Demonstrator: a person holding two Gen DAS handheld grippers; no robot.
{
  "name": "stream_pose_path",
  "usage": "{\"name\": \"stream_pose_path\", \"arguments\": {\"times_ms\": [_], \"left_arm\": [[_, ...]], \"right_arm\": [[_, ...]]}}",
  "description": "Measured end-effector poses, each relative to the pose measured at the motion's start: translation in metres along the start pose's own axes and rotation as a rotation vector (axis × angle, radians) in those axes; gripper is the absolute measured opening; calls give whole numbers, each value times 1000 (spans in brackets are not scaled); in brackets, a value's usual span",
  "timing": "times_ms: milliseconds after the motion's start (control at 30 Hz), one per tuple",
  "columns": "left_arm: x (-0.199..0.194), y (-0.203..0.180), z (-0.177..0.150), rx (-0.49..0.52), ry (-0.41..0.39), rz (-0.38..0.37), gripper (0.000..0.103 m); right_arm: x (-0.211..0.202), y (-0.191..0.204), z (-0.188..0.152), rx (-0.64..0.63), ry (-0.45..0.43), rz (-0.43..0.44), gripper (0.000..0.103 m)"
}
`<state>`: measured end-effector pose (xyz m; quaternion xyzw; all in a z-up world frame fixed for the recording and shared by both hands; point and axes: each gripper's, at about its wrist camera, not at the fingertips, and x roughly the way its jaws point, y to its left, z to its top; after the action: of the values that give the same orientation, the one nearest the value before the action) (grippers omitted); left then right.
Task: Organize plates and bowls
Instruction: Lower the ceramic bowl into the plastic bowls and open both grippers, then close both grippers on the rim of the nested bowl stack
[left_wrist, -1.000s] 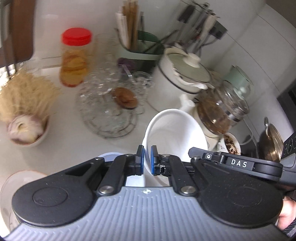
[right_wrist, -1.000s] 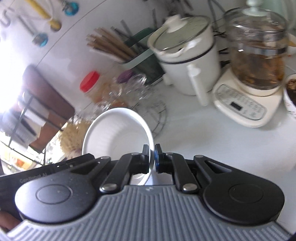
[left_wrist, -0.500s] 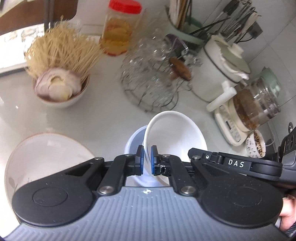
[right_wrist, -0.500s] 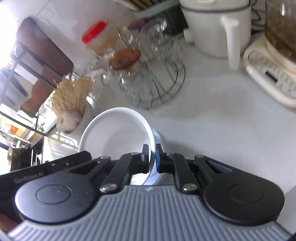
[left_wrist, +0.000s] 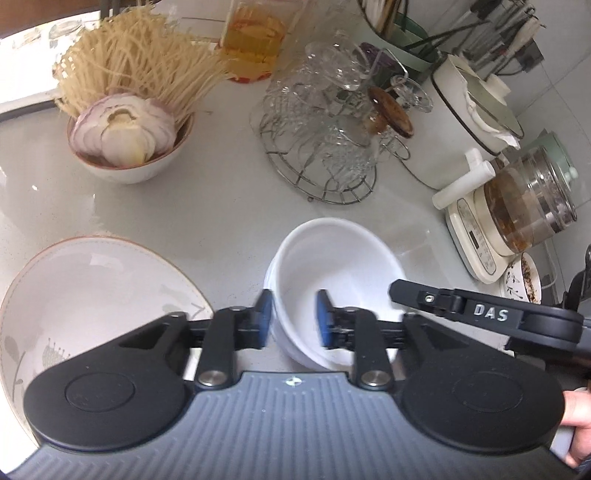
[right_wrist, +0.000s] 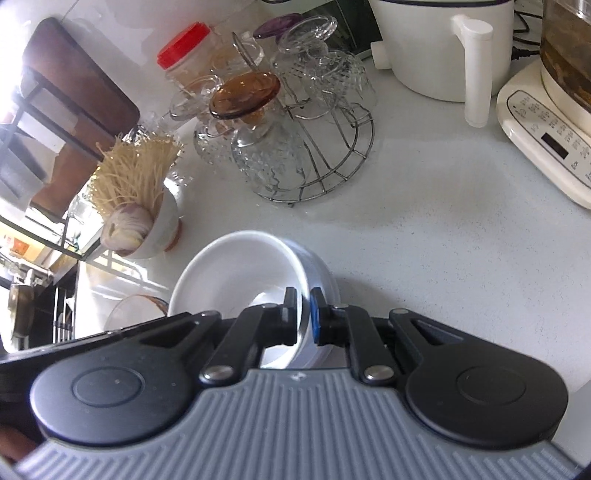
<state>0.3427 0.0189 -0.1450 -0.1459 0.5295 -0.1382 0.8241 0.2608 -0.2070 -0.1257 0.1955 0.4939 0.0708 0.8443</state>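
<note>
Over on the far left of the left wrist view, the big patterned plate (left_wrist: 92, 291) lies flat on the pale counter (left_wrist: 221, 214), nothing stacked on it, so that one looks unsorted as yet. Behind it sits a bowl of onion and dry noodles (left_wrist: 129, 147), in use and probably not part of the tidy-up. Moving to the middle, here's the action: the white bowl (left_wrist: 336, 280) is nested, a little tilted, inside a pale blue bowl (right_wrist: 321, 280) on the counter, just in front of the wire rack of glasses (left_wrist: 325, 147). The left gripper (left_wrist: 291, 319) is letting go, its jaws opening with the bowl's near rim between the blue pads and clear of both. The right gripper (right_wrist: 303, 317) is pinched tight on the opposite rim of the white bowl. So the stacking of bowls reads as nearly done; by my judgement what remains is releasing that right-hand pinch, letting the bowl settle level, then dealing with the plate.
</note>
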Motion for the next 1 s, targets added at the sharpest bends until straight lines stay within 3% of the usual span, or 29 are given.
{"name": "stream_pose_path", "arguments": {"times_ms": [33, 100, 133, 200, 567, 733, 1000], "left_arm": [[-1, 2, 0, -5, -5, 1, 38], [-2, 3, 0, -7, -11, -1, 38], [-2, 4, 0, -7, -13, 0, 38], [-3, 5, 0, -10, -17, 2, 38], [-12, 11, -4, -34, -48, 4, 38], [-17, 14, -9, -56, -57, -18, 38], [-31, 20, -17, -47, -86, -33, 38]], "right_arm": [[-2, 0, 1, 3, -5, 6, 14], [-5, -2, 2, 10, -21, 24, 29], [-5, -3, 3, 14, -30, 30, 42], [-2, -5, 5, 23, -33, 22, 49], [46, -20, -5, 118, 89, 23, 48], [51, -25, -11, 156, 100, 13, 47], [51, -27, -21, 198, 103, 10, 27]]}}
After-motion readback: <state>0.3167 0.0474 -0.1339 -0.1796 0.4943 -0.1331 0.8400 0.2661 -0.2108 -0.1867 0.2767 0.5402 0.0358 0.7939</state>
